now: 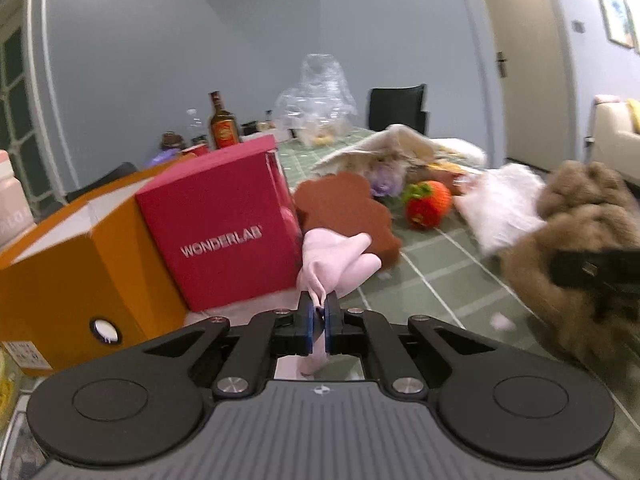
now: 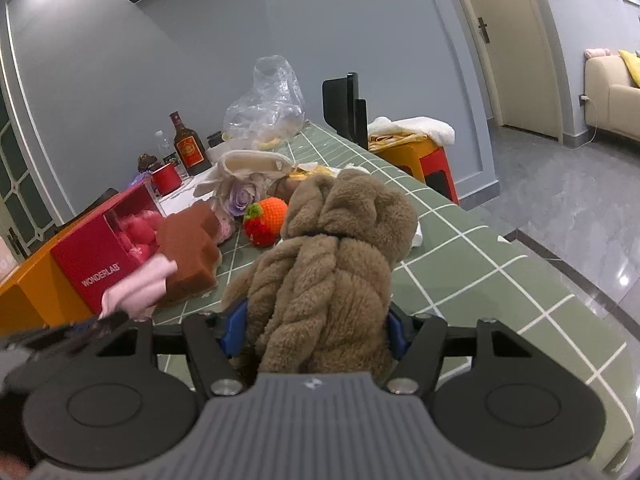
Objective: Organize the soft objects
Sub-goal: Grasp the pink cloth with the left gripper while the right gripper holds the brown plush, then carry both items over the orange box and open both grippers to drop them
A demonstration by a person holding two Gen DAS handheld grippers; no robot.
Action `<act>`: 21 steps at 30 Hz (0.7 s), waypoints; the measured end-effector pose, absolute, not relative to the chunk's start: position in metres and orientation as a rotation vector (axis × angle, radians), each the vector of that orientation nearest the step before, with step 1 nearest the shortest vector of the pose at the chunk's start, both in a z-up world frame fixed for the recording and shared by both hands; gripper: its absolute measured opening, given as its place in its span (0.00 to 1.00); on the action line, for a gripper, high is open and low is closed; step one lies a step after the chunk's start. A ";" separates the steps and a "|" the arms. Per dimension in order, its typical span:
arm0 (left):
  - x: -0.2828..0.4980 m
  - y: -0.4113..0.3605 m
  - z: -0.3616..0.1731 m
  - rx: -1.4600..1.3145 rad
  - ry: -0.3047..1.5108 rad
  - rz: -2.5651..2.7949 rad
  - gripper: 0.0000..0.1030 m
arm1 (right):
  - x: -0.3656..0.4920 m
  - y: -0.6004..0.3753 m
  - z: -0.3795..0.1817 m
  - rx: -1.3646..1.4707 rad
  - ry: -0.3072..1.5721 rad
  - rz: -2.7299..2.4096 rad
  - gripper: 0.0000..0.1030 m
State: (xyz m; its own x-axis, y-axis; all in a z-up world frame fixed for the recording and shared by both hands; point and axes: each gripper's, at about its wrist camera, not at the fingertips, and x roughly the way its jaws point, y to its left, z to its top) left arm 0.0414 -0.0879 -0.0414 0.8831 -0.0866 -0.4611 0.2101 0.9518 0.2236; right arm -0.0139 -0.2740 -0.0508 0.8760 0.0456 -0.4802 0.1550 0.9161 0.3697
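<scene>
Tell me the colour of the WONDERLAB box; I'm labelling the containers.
Red, with white lettering; the WONDERLAB box shows best in the left wrist view.

— How was the light on my feeds?
— Even, soft indoor light, no hard shadows. Glare sat on the glossy floor (image 2: 580, 240).
— Sharpness?
— I saw motion blur on the brown plush (image 1: 576, 248) in my left view; the fisheye bent the walls and door at the edges.

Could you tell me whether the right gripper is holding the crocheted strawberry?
No, the right gripper has its jaws closed on the brown plush toy, while the strawberry lies on the table beyond it.
</scene>
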 end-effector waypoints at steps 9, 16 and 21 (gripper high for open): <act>0.012 -0.057 -0.033 0.187 0.491 -0.294 0.05 | -0.023 -0.257 -0.040 0.379 0.492 -0.032 0.63; 0.008 -0.051 -0.029 0.182 0.479 -0.270 0.05 | -0.027 -0.250 -0.035 0.367 0.483 -0.006 0.63; -0.003 -0.036 -0.014 0.140 0.428 -0.256 0.05 | -0.033 -0.252 -0.031 0.380 0.477 -0.014 0.63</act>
